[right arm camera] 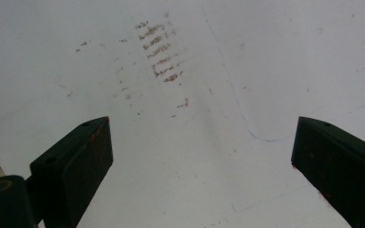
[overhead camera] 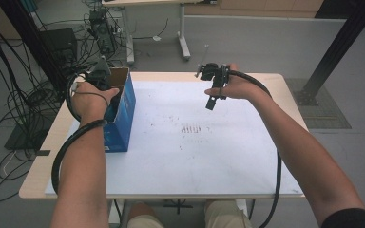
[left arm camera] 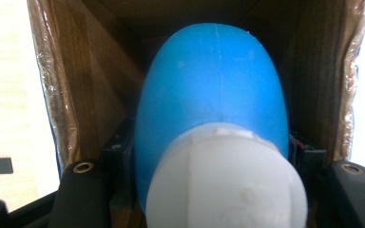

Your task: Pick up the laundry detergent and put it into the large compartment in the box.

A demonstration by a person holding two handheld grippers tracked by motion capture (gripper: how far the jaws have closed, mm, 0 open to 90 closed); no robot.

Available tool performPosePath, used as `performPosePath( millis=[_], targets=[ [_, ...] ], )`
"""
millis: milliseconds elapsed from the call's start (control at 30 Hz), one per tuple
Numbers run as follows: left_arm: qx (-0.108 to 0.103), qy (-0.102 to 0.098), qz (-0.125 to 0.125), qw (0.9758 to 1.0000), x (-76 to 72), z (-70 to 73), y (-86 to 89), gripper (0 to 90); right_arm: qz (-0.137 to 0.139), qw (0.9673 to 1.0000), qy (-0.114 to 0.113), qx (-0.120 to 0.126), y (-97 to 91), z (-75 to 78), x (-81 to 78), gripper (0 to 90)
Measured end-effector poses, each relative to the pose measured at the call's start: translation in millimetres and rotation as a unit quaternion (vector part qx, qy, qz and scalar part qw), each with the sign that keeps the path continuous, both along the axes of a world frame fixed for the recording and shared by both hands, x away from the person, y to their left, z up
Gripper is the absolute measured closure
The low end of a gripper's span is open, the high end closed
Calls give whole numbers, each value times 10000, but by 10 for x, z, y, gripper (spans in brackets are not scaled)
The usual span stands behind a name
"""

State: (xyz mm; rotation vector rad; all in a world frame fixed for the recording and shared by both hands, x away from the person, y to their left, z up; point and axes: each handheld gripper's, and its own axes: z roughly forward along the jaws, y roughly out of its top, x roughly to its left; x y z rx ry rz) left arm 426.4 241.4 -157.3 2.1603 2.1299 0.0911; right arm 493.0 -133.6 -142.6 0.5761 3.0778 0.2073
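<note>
Blue bottle (left arm camera: 214, 90) clamped in left claw (left arm camera: 214, 156), inside cardboard box (left arm camera: 85, 85).

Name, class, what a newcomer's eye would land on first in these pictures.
First, the rounded blue plastic bottle with a white cap, clamped in the left gripper inside the open blue cardboard box at the table's left edge. Next, the right gripper, open and empty above the smudged white table sheet.

White table sheet (overhead camera: 209, 156) (brown smudges (overhead camera: 195, 129)) — floor cables (overhead camera: 4, 102) beyond
</note>
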Motion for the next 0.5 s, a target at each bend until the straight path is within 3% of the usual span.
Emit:
performPosePath(
  millis=[500],
  targets=[
    [-17,40,4,10000,17,5,13,374,18,10000,11,-19,11,-11,8,64]
  ],
)
